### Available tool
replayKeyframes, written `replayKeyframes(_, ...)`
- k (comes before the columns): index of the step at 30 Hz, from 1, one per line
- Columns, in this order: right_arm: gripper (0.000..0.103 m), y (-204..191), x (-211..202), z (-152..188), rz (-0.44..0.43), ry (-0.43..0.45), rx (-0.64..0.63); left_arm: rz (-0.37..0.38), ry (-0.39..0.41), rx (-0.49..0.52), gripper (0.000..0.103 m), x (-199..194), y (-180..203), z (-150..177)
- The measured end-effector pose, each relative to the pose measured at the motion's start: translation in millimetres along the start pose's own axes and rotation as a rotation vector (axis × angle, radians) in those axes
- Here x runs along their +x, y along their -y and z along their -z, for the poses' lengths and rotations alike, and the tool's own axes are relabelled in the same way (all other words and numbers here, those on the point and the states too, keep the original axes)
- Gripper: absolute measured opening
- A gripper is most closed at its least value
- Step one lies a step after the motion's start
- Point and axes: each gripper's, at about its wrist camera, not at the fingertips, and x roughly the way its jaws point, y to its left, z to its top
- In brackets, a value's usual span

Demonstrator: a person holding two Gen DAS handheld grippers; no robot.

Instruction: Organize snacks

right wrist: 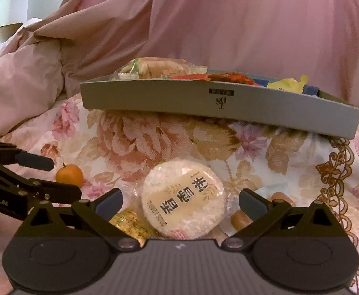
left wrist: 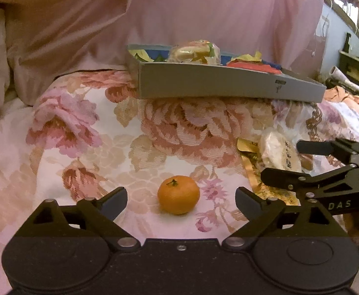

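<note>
The left gripper point(left wrist: 181, 202) stood with its jaws spread wide and nothing pressed between them; a small orange point(left wrist: 178, 194) sat on the flowered bedspread point(left wrist: 64, 123) in the gap, touching neither side. The right gripper point(right wrist: 180, 202) was likewise open, framing a round wrapped rice cake point(right wrist: 183, 198) that lay among other loose snacks. The grey box point(right wrist: 155, 95), already part filled, rested farther back on the bed. The orange would likely roll on the soft cover if one jaw met it first. With both grippers so near each other, they could also collide.
</note>
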Motion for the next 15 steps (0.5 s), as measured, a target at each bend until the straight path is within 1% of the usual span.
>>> replayKeyframes(2,0.103,1.7,1.5,1.0,-0.002,-0.006,0.009,0.017,0.0,-0.007,0.086,0.7,-0.3,1.0)
replayKeyframes(6,0.102,-0.5,1.1,4.3,-0.003,-0.004,-0.003,0.023,-0.001,-0.009,0.079,3.0,-0.3,2.2)
replayKeyframes(9,0.098,-3.2,0.8,5.7,-0.001,0.0,-0.014,0.007,-0.001,-0.039,0.071,4.9,-3.2,2.1)
replayKeyframes(11,0.092,-5.5,1.4,6.6,-0.002,-0.003,-0.023,-0.005,-0.003,-0.062,0.063,6.6,-5.8,2.6)
replayKeyframes(12,0.092,-6.6,1.7,7.2,-0.003,-0.006,-0.027,-0.012,-0.001,-0.065,0.061,6.9,-6.6,2.5)
replayKeyframes(14,0.088,-8.7,1.4,7.4,-0.003,-0.006,-0.035,-0.018,0.002,-0.065,0.051,6.7,-7.5,2.1)
replayKeyframes(15,0.088,-9.3,1.1,7.4,-0.006,-0.006,-0.036,-0.018,0.003,-0.067,0.048,6.4,-7.8,2.2)
